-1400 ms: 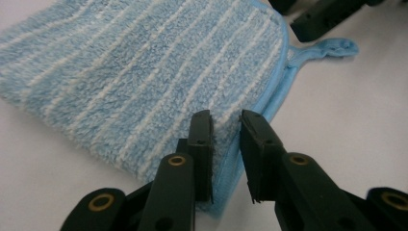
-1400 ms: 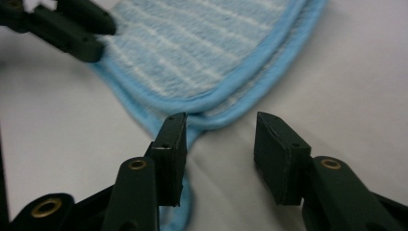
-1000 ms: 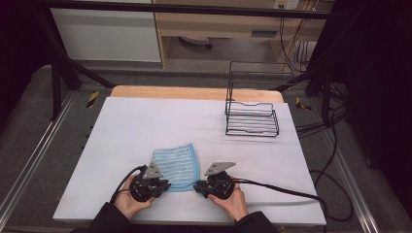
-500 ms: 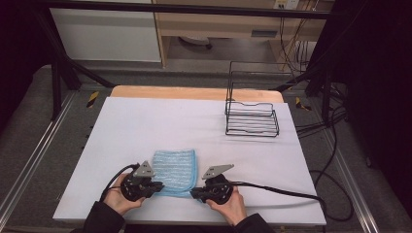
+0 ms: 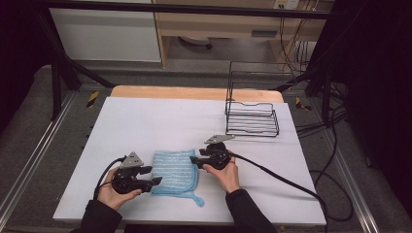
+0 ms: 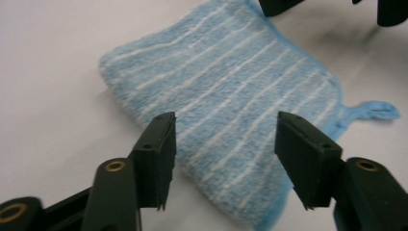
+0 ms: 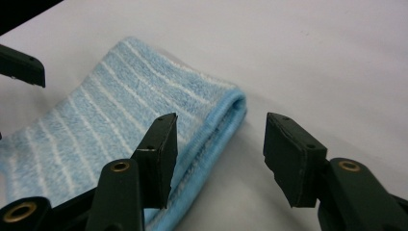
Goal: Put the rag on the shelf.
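Note:
A light blue striped cloth (image 5: 175, 171) lies folded flat on the white table (image 5: 145, 121), its hanging loop (image 5: 198, 200) at the near right corner. My left gripper (image 5: 156, 181) is at the cloth's near left edge. Its jaws have just been opening and stand open over the cloth (image 6: 226, 86) without pressing it. My right gripper (image 5: 193, 160) is at the cloth's far right corner. Its jaws have also just been opening and stand open, the folded edge (image 7: 226, 115) lying loose between them. Each gripper view has the other gripper's black jaw tips at its top edge.
A black wire rack (image 5: 251, 116) stands at the back right of the table, beyond my right gripper. A cable (image 5: 282, 179) trails from the right gripper across the table to the right. Bare white surface stretches to the left and far side of the cloth.
Both grippers have opened and let go of the cloth. The right hand has moved away from me along the cloth's right side. The left hand has drawn slightly left.

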